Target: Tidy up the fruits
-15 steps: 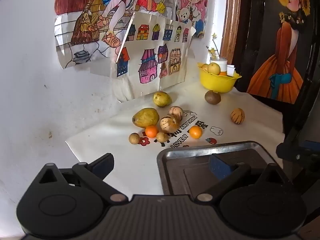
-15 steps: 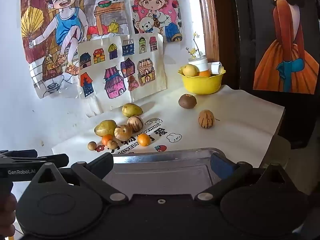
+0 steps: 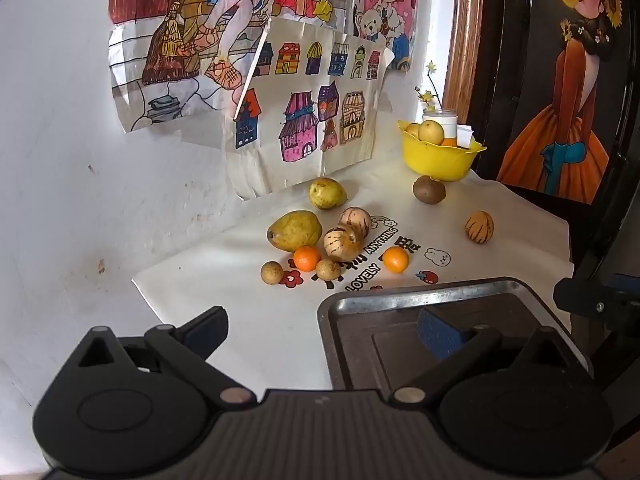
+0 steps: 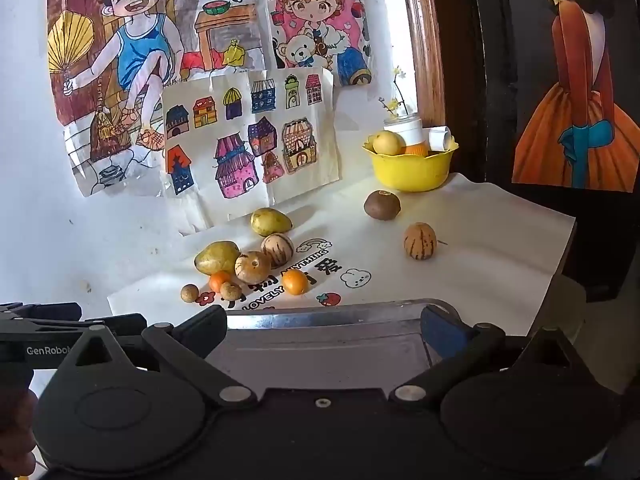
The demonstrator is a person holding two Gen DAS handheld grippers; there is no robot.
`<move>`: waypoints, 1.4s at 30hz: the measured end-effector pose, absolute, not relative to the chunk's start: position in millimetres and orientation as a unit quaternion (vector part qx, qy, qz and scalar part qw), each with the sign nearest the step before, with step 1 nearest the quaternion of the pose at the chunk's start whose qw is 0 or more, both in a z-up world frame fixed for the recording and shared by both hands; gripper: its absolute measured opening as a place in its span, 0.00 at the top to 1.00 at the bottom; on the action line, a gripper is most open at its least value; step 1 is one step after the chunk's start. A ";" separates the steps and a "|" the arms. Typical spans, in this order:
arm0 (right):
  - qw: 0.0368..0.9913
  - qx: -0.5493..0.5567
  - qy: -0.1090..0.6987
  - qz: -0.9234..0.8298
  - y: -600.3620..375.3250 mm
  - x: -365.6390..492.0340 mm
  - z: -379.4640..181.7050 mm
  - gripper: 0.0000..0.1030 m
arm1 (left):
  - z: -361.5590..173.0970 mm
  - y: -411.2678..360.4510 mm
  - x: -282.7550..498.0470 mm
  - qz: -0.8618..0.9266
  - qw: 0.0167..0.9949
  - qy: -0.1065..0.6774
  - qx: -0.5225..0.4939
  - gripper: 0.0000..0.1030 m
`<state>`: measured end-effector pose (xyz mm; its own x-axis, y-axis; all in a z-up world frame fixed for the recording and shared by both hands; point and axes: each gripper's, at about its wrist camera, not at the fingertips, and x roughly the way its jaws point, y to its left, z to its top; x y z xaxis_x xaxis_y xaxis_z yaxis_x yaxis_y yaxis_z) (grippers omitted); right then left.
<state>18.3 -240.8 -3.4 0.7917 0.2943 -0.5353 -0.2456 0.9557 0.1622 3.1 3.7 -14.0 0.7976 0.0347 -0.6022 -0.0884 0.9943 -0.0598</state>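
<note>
Both claws gaping wide, gripping nothing: left gripper [image 3: 320, 326], right gripper [image 4: 324, 322] hovering over metal tray [image 4: 320, 346]; fruits [image 3: 340, 240] lying clustered on cloth beyond; risking round ones rolling when nudged

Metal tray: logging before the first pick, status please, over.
Left tool and right tool open, empty. Rectangular metal tray bare; loose fruits on white cloth. Nothing blocking.
</note>
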 end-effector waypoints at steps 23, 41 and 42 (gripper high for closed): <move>0.947 0.041 0.285 0.144 -243.4 20.4 -9.4 0.00 | -9.9 -2.6 6.9 0.035 0.946 0.320 -0.041 0.00; 0.947 0.041 0.283 0.143 -241.4 20.4 -9.4 0.00 | -9.9 -2.8 7.0 0.034 0.946 0.319 -0.041 0.00; 0.947 0.041 0.283 0.143 -241.6 20.3 -9.5 0.00 | -9.9 -2.9 7.1 0.034 0.946 0.319 -0.041 0.00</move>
